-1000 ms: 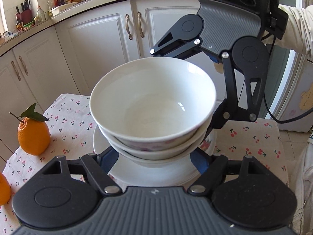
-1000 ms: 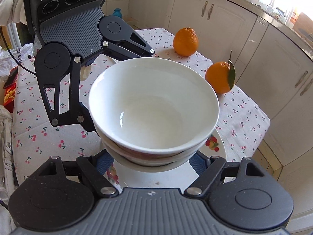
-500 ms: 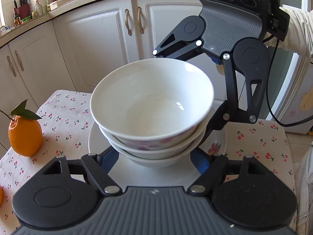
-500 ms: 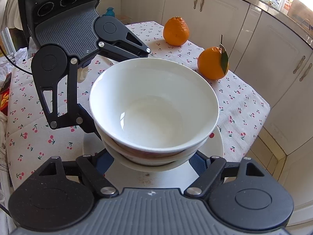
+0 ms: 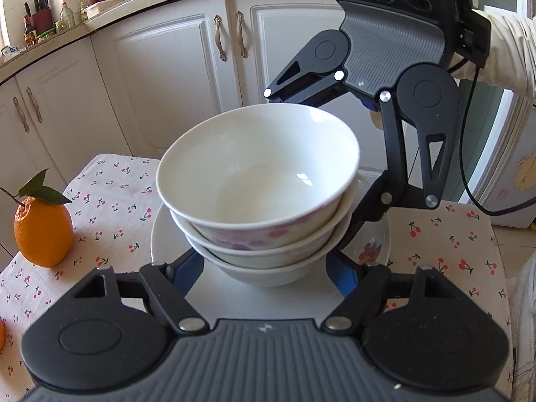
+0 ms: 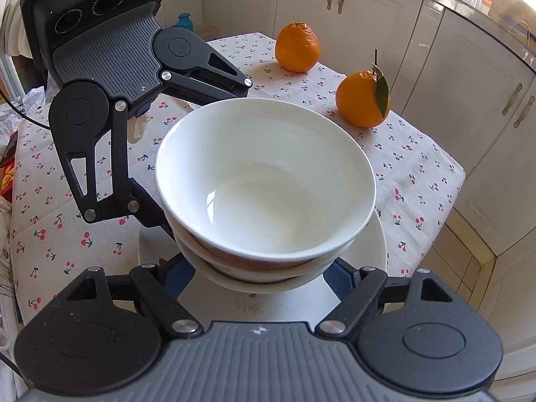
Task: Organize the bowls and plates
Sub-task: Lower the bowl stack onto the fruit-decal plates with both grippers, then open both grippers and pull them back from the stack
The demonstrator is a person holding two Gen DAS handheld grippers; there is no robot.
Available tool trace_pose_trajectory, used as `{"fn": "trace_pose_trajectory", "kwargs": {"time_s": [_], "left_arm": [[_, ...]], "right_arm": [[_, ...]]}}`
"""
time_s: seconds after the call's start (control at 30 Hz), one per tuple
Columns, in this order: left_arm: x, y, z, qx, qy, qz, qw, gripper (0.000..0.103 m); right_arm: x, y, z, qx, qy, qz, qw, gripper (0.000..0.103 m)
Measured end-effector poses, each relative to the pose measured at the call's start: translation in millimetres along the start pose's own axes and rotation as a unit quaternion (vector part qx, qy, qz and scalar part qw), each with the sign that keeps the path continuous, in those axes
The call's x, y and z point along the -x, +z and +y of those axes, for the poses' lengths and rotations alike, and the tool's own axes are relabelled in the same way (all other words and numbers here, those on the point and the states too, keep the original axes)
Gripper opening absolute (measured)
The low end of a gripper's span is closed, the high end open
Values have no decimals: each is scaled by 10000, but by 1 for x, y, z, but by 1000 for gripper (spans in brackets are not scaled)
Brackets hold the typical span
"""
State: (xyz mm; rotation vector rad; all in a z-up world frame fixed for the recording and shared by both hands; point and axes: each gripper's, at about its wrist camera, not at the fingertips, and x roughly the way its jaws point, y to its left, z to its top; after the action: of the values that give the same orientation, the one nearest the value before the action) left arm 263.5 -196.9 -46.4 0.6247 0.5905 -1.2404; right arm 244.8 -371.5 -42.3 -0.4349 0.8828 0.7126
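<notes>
White bowls (image 5: pixel 258 181), three nested, sit between the blue fingers of the left claw (image 5: pixel 266 268), which grips the bottom bowl from one side while the right claw (image 6: pixel 264 276) grips it from the opposite side. Under both claws lies the plate (image 5: pixel 167 234), with the cherry-print tablecloth (image 6: pixel 418 167) beyond it. Compared with a second ago, the table looks lower and farther under the stack, and the oranges (image 6: pixel 363 98) have slid outward, so the stack seems lifted. Judging by that, the bowls are being carried off, leaving the plate behind.
</notes>
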Motion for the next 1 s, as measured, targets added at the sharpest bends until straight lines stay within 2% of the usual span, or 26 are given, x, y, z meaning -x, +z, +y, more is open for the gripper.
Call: {"fn": "trace_pose_trajectory", "kwargs": {"time_s": [0.1,0.17,0.23,0.27,0.37,0.43,0.57,0.67,0.77,0.87,1.0], "left_arm": [[6,-2,-5,-22,167,-83,9998,86],[14,-3,-7,80,318,-200,9993,91],[25,-5,-11,166,605,-299,9976,100],[32,-6,-14,225,757,-346,9963,101],[53,-12,-26,529,1170,-493,9905,101],[68,-17,-38,711,1518,-667,9836,103],[89,-22,-62,1303,2150,-920,9635,103],[102,-20,-75,1906,2344,-1000,9480,103],[118,-19,-89,2501,2654,-1088,9248,102],[132,-13,-100,2871,2991,-874,9058,102],[153,-12,-113,3202,3334,-797,8832,102]], "right_arm": [[0,0,2,-105,-5,15,9999,90],[3,-2,7,-126,-123,-26,9998,99],[11,-3,13,-196,-234,-85,9995,101],[15,-4,17,-244,-313,-113,9992,103],[29,-6,31,-521,-754,-104,9957,103],[39,-8,42,-874,-1153,-30,9895,103],[50,-13,63,-1839,-1948,52,9634,103],[58,-18,84,-2567,-2511,-120,9332,103],[64,-21,103,-3226,-2860,-200,9021,103],[74,-18,125,-3574,-3213,-234,8766,103],[96,-9,150,-3665,-3497,-556,8604,103]]}}
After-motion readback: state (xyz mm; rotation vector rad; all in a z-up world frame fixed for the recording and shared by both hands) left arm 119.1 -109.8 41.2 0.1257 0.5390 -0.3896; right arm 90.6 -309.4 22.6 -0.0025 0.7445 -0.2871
